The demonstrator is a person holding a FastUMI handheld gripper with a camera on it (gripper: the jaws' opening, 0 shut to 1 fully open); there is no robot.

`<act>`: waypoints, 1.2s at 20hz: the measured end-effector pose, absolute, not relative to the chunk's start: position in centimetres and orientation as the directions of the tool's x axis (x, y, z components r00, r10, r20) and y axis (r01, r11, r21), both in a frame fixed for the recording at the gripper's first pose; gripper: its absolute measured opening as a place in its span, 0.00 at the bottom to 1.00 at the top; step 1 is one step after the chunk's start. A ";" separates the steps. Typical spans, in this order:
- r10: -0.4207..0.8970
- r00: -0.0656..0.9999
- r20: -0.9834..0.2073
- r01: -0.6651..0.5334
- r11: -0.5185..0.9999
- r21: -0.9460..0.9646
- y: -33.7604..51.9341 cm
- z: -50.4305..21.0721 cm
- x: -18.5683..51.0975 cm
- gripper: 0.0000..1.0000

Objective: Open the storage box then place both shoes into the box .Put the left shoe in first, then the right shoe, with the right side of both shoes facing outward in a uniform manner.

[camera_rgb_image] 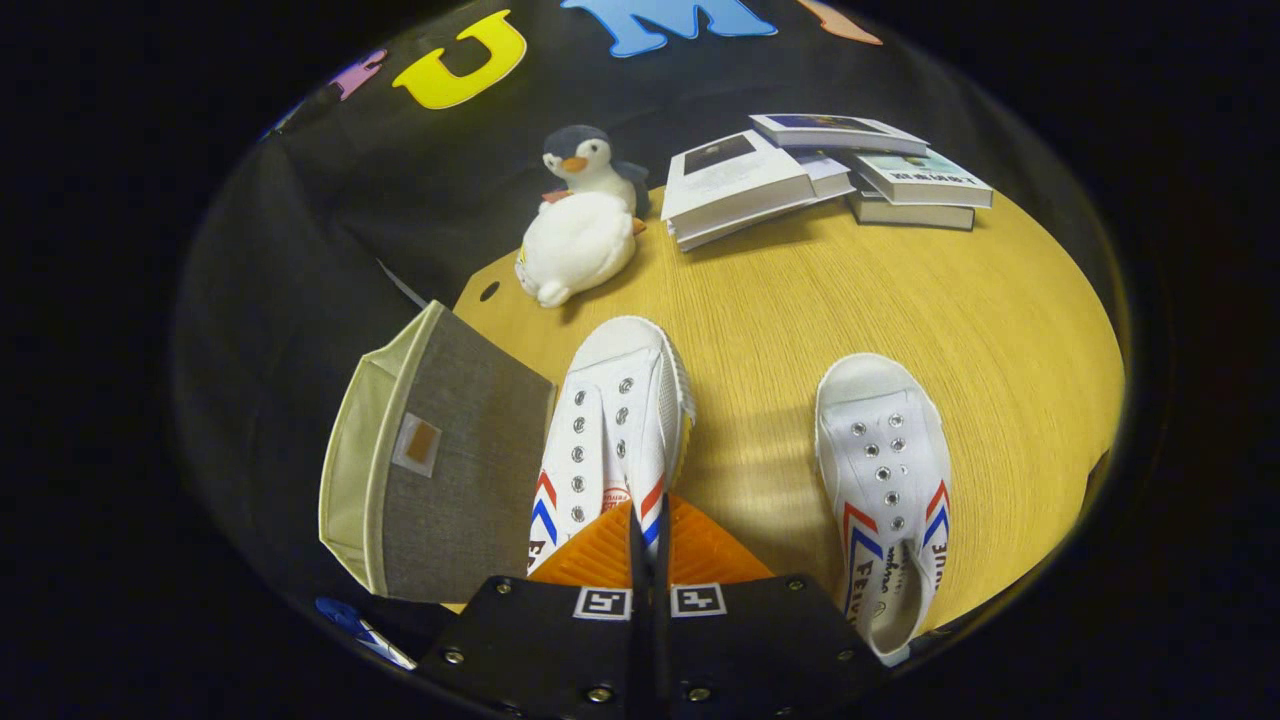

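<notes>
My gripper point(648, 530) has its fingers pressed together over the rear of a white canvas shoe point(615, 420) with red and blue chevrons. They appear shut on its tongue or collar. That shoe's toe points away from me and it looks slightly raised above the wooden table point(900, 300). A second matching shoe point(885, 480) lies flat on the table to the right of the fingers, toe also pointing away. A grey fabric storage box point(460, 470) with cream lining sits just left of the held shoe; its inside is hidden from here.
Beyond the shoes lie a white plush toy point(578, 248) and a penguin plush point(585, 160) behind it. Several books point(820, 170) are stacked at the far side of the table. The box sits at the table's left edge.
</notes>
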State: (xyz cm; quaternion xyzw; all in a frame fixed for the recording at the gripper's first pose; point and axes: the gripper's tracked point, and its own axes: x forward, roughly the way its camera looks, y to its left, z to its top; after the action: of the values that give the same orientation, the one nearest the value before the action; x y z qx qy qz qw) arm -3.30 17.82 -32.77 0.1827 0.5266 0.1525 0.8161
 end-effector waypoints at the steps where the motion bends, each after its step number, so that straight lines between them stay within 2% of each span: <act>1: 0.446 0.404 -0.799 -0.062 0.884 0.463 18.1 -31.9 -3.1 0.00; 8: 0.510 0.443 -0.738 -0.077 0.841 0.535 21.2 -25.1 -1.3 0.00; 14: 0.547 0.455 -0.703 -0.137 0.823 0.552 25.7 -21.3 -0.9 0.00; 24: 0.597 0.401 -0.694 -0.209 0.798 0.565 35.1 -21.3 -1.9 0.00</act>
State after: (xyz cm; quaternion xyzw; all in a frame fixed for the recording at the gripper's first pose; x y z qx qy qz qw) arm -1.87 35.10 -21.29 0.1989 0.4876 0.2479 0.8131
